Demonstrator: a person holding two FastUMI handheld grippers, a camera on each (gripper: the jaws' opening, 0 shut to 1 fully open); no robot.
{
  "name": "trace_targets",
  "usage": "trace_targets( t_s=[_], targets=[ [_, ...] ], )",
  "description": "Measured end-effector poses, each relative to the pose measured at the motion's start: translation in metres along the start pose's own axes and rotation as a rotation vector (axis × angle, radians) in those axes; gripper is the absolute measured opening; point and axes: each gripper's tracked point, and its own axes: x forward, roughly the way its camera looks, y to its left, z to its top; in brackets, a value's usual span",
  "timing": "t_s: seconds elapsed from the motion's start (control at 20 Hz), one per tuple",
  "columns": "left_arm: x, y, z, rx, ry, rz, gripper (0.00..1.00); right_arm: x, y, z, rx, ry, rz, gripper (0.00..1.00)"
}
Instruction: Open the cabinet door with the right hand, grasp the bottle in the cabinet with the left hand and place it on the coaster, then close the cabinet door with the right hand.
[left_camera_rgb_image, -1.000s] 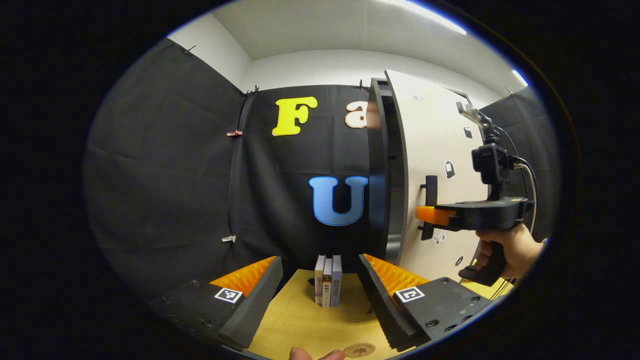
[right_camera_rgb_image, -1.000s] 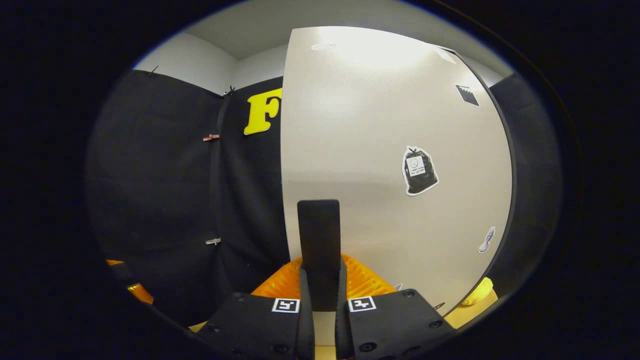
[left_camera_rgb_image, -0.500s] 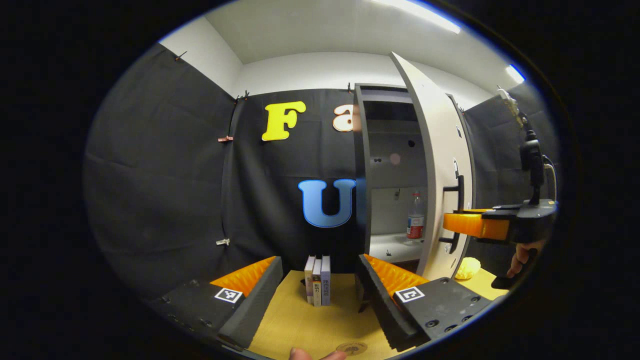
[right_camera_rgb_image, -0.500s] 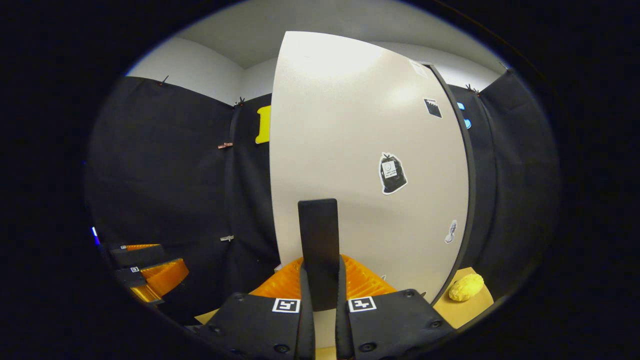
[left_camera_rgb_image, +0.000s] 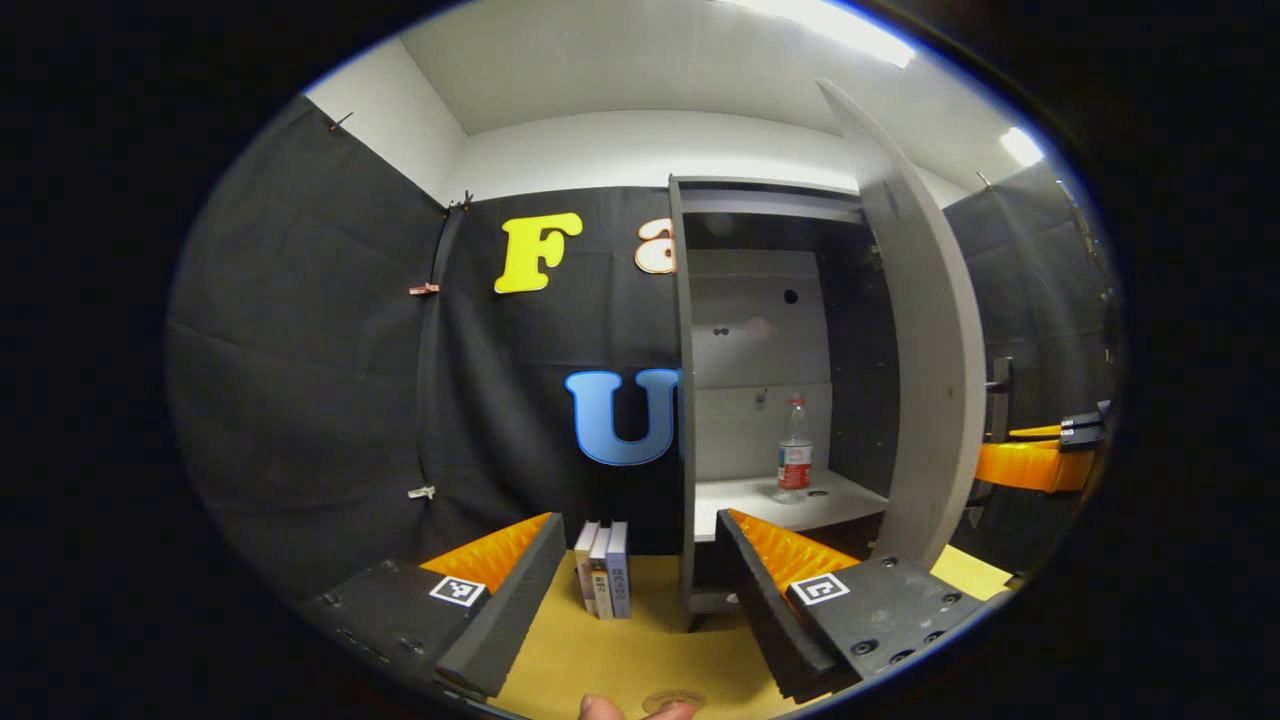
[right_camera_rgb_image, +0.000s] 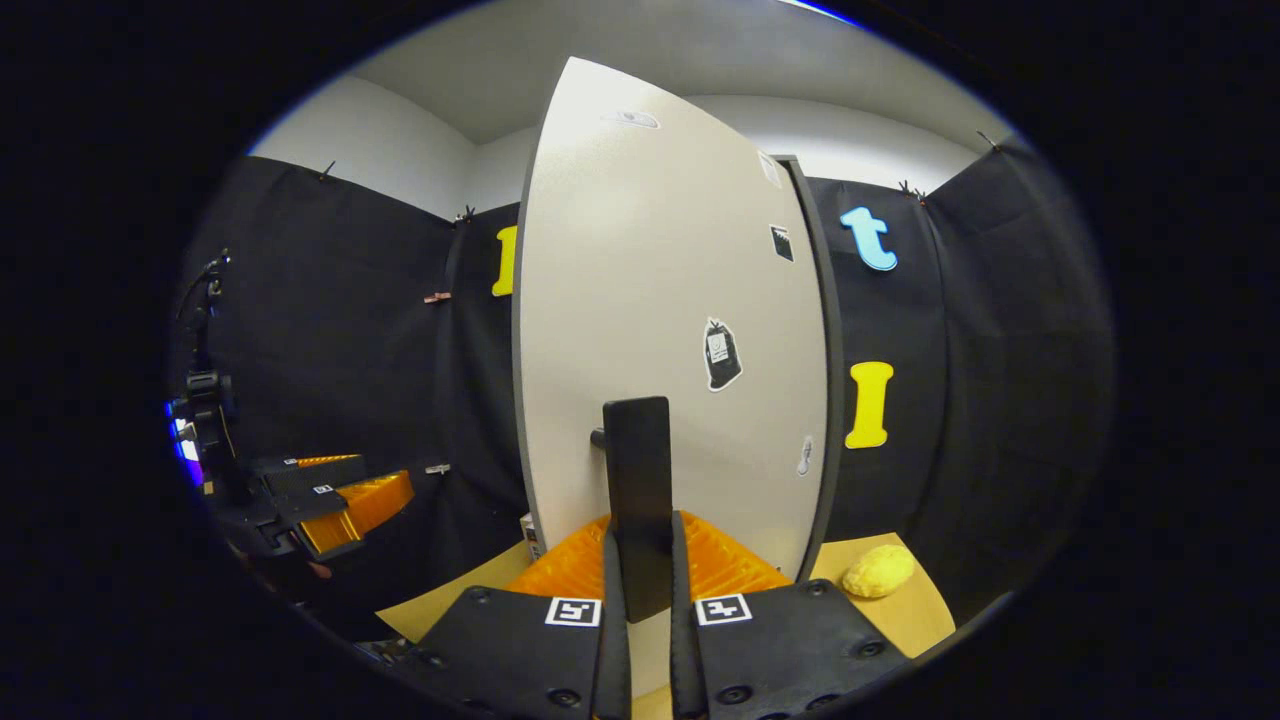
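Left gripper (left_camera_rgb_image: 640, 590), in the left gripper view: fingers spread wide apart, nothing between them, held low over the yellow wooden worktop (left_camera_rgb_image: 640, 655) and aimed roughly level at the cabinet front. 3 upright paperback books (left_camera_rgb_image: 603, 582) just ahead of the gap, slightly left of centre. Round brown coaster (left_camera_rgb_image: 672, 699) flat on the worktop below the fingers, at the bottom edge of the view.

Further right, inside the tall grey cabinet (left_camera_rgb_image: 683, 400): clear plastic bottle with red label and red cap (left_camera_rgb_image: 794, 460), upright on the white shelf (left_camera_rgb_image: 790, 498), long axis vertical, well apart from the left fingers, ahead, above and to their right. Probably calls for a forward reach, up and rightward, fingers either side of the bottle's body. Left gripper judged the nearer and the free one.

Right again: pale grey cabinet door (left_camera_rgb_image: 925, 380) swung well open, edge-on, clear of the path to the bottle.

Right gripper (right_camera_rgb_image: 640, 600), in the right gripper view: fingers clamped together on the black bar handle (right_camera_rgb_image: 637, 490) of the door, held about level. Yellow sponge-like lump (right_camera_rgb_image: 878, 571) on the worktop at far right.
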Motion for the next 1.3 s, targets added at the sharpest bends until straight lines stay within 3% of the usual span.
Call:
trace_targets(
  t_s=[0.7,0.8,1.3],
  targets=[
    [0.010,-0.063,0.014,-0.015,-0.027,-0.075,0.95,-0.041,-0.096,0.014,-0.001,-0.043,-0.244,0.18],
    [0.013,-0.070,0.014,-0.014,-0.027,-0.082,0.95,-0.049,-0.111,0.015,-0.015,-0.049,-0.276,0.13],
    [0.029,-0.106,0.018,-0.031,-0.026,-0.115,0.94,-0.068,-0.153,0.014,-0.017,-0.054,-0.341,0.12]
  ],
)
